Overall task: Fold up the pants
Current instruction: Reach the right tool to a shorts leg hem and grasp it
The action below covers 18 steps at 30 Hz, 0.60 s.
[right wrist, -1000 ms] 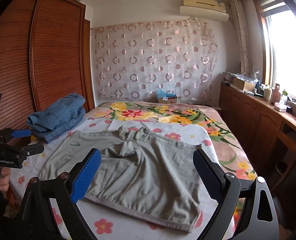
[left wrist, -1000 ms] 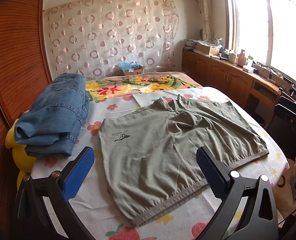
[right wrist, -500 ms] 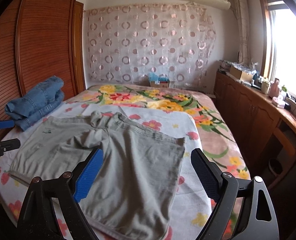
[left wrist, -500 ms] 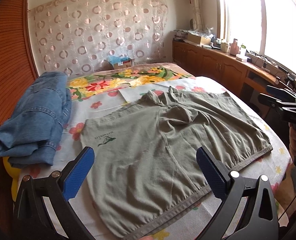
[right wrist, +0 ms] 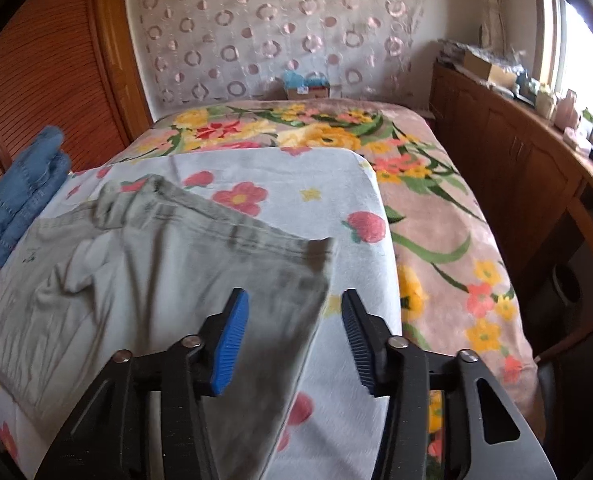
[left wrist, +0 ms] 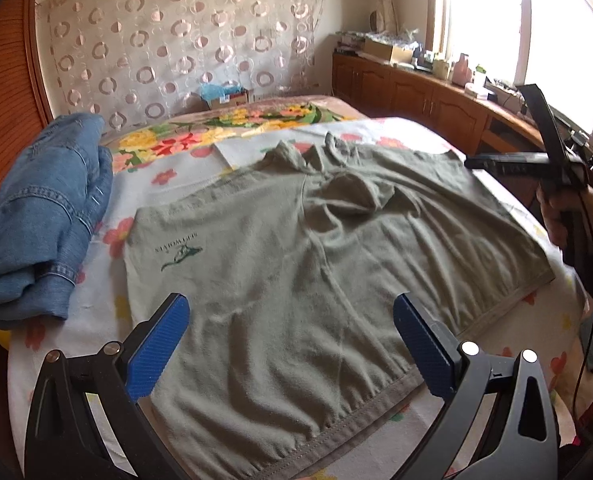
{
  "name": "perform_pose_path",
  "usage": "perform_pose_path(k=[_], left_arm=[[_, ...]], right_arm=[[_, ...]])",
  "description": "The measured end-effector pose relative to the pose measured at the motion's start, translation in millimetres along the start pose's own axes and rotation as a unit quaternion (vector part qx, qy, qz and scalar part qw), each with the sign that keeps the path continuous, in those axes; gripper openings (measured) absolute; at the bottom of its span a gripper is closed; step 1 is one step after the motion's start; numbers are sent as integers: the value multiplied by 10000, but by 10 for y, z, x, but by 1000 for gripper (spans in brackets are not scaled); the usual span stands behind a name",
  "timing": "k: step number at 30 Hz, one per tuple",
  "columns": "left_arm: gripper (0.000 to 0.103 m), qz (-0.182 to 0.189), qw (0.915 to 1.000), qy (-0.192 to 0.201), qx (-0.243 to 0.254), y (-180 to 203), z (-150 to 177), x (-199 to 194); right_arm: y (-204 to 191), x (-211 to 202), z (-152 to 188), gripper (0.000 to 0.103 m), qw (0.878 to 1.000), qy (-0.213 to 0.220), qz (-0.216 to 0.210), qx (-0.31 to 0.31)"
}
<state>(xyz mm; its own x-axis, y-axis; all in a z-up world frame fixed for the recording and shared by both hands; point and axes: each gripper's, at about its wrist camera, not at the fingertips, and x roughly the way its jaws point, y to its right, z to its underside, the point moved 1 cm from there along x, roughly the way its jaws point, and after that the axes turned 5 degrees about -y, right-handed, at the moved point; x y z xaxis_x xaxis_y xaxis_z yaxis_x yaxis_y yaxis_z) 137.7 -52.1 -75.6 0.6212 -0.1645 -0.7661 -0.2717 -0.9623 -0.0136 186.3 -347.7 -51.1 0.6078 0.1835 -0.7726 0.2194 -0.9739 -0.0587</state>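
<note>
Jaws closing on right gripper [right wrist: 292, 334] above grey shorts [right wrist: 168, 280].

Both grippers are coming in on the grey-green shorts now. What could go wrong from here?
1. The right gripper is closing with only the shorts' side edge between its fingers; it may pinch the floral sheet too, or miss the cloth.
2. The left gripper is wide open above the waistband, so a one-sided pull could skew the fold.
3. The fabric is bunched at the crotch; folding now may lock in wrinkles.
</note>
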Motion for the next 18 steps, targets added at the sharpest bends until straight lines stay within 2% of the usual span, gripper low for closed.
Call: perform_pose_path(k=[10,12,18], left_arm=[[102,4,9994,-334,68,-2,85,213],[102,9,9992,-396,90,7,100,256],[102,19,9983,-582,92,7,139,338]], right_arm=[[-14,197,-356,20,9994,-147,-102,279],[-21,204,-379,8,9996,-159,-128,220],[154,232,-458,4,9990,66,388,223]])
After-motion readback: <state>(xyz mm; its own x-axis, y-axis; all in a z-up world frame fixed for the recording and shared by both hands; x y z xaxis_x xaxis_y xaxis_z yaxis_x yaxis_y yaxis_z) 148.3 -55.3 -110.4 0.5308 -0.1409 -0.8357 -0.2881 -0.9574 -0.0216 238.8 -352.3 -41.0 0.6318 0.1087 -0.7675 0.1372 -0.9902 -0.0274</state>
